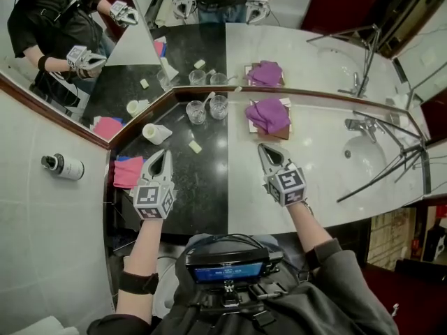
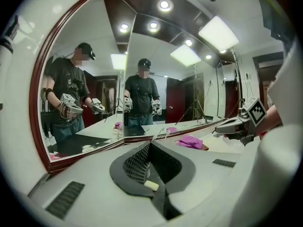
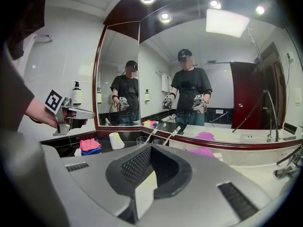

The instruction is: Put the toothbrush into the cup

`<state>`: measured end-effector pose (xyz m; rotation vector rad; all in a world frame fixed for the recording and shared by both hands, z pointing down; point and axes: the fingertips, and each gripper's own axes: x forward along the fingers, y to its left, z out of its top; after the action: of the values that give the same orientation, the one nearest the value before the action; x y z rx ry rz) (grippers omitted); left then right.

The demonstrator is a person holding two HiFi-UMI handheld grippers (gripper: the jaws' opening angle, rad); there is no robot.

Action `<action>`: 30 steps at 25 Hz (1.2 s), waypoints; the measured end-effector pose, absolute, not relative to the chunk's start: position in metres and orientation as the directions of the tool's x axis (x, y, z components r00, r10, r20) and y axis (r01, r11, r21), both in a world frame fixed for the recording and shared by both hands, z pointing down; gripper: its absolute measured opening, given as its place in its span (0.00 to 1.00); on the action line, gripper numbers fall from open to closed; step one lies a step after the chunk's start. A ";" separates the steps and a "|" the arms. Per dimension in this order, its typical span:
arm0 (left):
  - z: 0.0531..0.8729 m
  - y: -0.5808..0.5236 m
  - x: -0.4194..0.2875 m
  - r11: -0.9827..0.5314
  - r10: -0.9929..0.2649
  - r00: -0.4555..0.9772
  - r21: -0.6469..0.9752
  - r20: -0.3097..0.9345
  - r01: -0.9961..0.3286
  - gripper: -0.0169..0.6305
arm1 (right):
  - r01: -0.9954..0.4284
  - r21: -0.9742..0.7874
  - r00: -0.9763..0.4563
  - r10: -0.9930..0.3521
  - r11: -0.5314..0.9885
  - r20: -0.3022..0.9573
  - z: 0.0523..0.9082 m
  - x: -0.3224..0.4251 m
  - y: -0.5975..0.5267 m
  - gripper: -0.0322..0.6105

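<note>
Two toothbrushes [image 3: 151,135] lean in glass cups [image 1: 196,112] at the tabletop's [image 1: 209,194] back edge; they look light and stiff with slick handles, probably best pinched mid-handle. Both the left tongs [image 1: 161,155] and right tongs [image 1: 265,149] are pressed together, empty.

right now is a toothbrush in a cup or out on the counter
In. By the mirror a glass cup holds a toothbrush leaning out over its rim; the second cup beside it holds another.

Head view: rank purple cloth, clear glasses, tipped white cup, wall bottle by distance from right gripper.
1. Purple cloth, just ahead of the right gripper.
2. Clear glasses, ahead-left by the mirror.
3. White cup, on its side, farther left.
4. Bottle, far left on the wall.
</note>
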<state>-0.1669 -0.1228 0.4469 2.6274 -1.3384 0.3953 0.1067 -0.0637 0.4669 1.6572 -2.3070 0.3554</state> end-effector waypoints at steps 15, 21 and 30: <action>0.454 -0.120 -0.168 -0.597 -0.750 0.576 0.040 0.327 -0.801 0.01 | -0.952 0.017 -0.276 -0.879 0.306 0.389 0.482 0.094 -0.074 0.18; 0.458 -0.126 -0.159 -0.600 -0.747 0.575 0.034 0.335 -0.799 0.01 | -0.952 -0.004 -0.282 -0.870 0.307 0.403 0.496 0.091 -0.118 0.29; 0.475 -0.142 -0.136 -0.626 -0.722 0.593 0.028 0.356 -0.779 0.01 | -0.973 -0.164 -0.216 -0.880 0.160 0.424 0.539 0.103 -0.209 0.36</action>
<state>-0.1359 -0.1423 0.4748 2.6387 -1.2563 0.4679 0.1027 -0.2085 0.5389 1.8033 -2.2054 0.5954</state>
